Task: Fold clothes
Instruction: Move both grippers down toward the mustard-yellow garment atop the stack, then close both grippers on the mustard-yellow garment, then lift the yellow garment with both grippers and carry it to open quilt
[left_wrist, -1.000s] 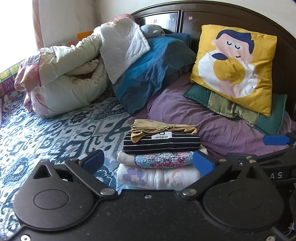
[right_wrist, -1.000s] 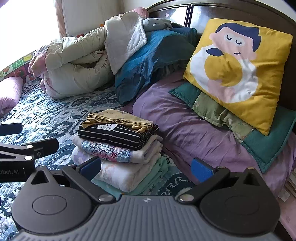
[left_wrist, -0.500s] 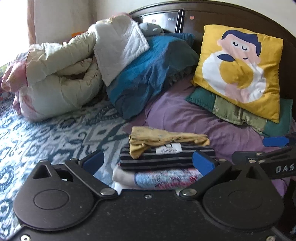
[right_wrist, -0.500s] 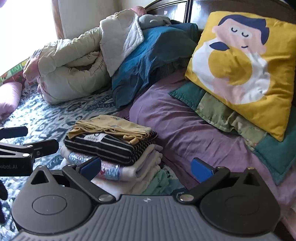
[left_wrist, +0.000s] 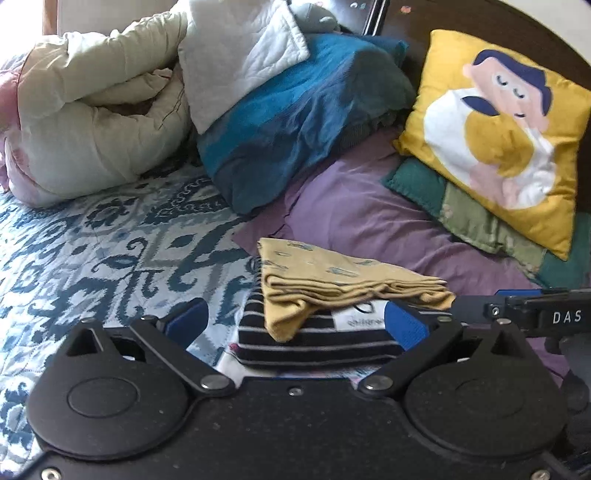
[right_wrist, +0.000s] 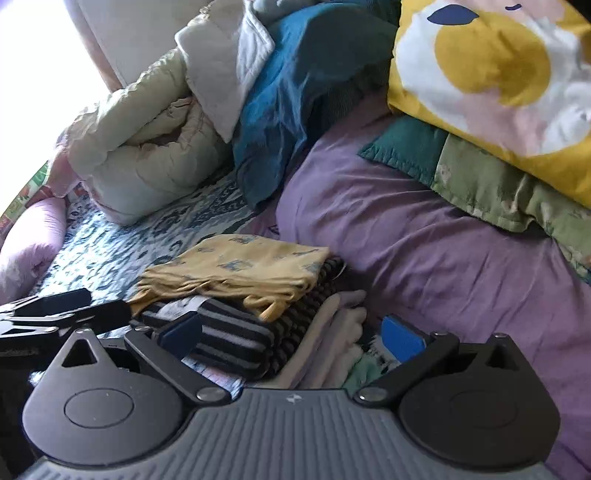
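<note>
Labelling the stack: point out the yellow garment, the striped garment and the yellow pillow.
yellow garment (left_wrist: 325, 273), left wrist view, middle of its folded top face.
striped garment (left_wrist: 317, 343), left wrist view, its front folded edge.
yellow pillow (left_wrist: 495, 136), left wrist view, centre of the printed face.

We see a stack of folded clothes (left_wrist: 317, 332) on the bedspread (left_wrist: 110, 243), just before both grippers, with a folded top (left_wrist: 332, 280) lying on a striped garment (left_wrist: 314, 343). Right of the stack lies a sheet-covered mound (left_wrist: 388, 229). Behind it, a cushion (left_wrist: 495, 133) leans on the headboard (left_wrist: 461, 22), resting on a flat pillow (left_wrist: 476, 218). Behind the stack to the left, a rolled duvet (left_wrist: 92, 122) sits beside a draped pillow (left_wrist: 295, 110). In the left wrist view the right gripper (left_wrist: 535, 314) reaches in from the right.
</note>
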